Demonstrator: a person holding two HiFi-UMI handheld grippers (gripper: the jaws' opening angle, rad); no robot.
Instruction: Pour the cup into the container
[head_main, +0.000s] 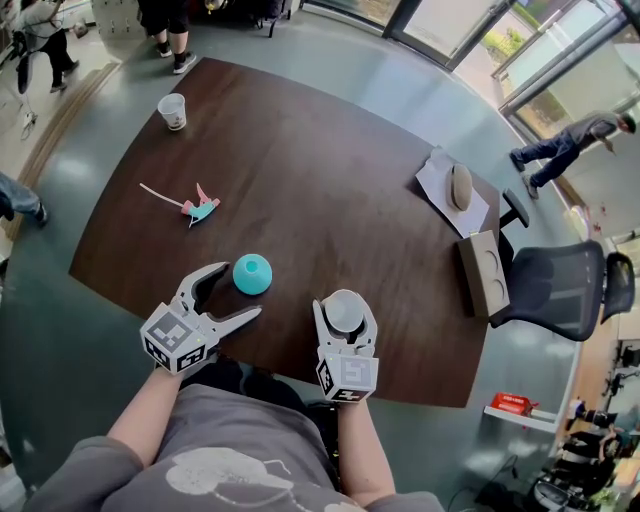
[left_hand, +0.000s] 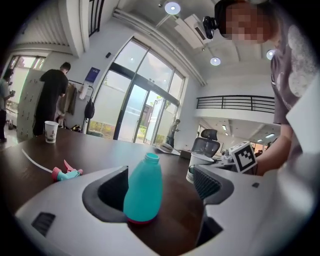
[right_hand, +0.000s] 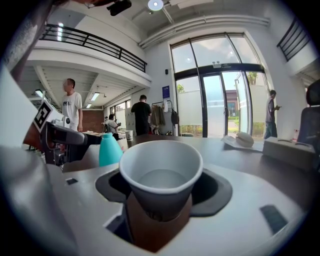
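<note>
Side by side, pointing forward, left tongs (head_main: 238, 291) stand open, right tongs (head_main: 345, 306) clamp a cup (right_hand: 161, 176)

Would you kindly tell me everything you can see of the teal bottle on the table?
The teal bottle looks like opaque plastic. It has a rounded body tapering to a short open neck with no cap, and a pinkish-red band round its base. It stands upright on the dark brown table, near the person's edge, between the open jaws of the left tongs. It is closer to one pad, but I cannot tell whether that pad touches it. Nothing else touches it.
</note>
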